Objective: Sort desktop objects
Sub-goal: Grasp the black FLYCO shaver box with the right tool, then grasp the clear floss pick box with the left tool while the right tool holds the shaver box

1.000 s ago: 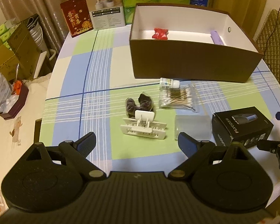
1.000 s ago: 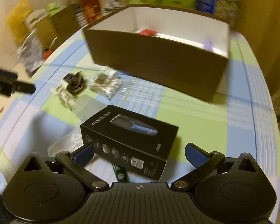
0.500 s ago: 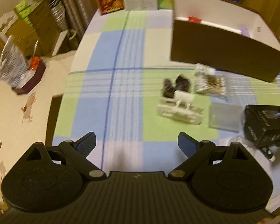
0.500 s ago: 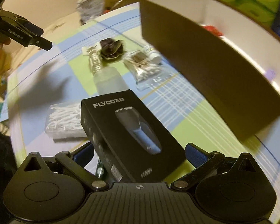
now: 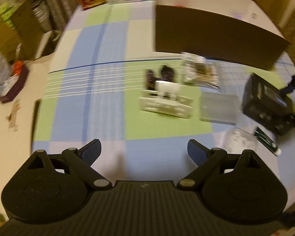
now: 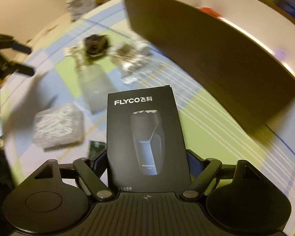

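My right gripper (image 6: 146,159) is closing its jaws on a black Flyco shaver box (image 6: 143,122). The blue pads sit against both long sides of the box. In the left wrist view the same box (image 5: 265,102) is at the far right of the checked tablecloth. Behind it stands the big brown open box (image 6: 206,45) with white inside walls (image 5: 206,33). My left gripper (image 5: 144,151) hangs open over blue and green cloth, holding nothing, left of the small items.
In the middle lie a white clip rack (image 5: 167,104), a dark hair tie (image 5: 161,74), a bag of cotton swabs (image 5: 200,72) and a frosted case (image 5: 218,106). A clear bag of white picks (image 6: 59,125) and a green tube (image 5: 265,139) lie near the shaver box. Cartons crowd the table's far edge.
The right gripper has rolled into line with the shaver box and its jaws have come in against the box's sides. The left gripper has sunk and shifted, still open.
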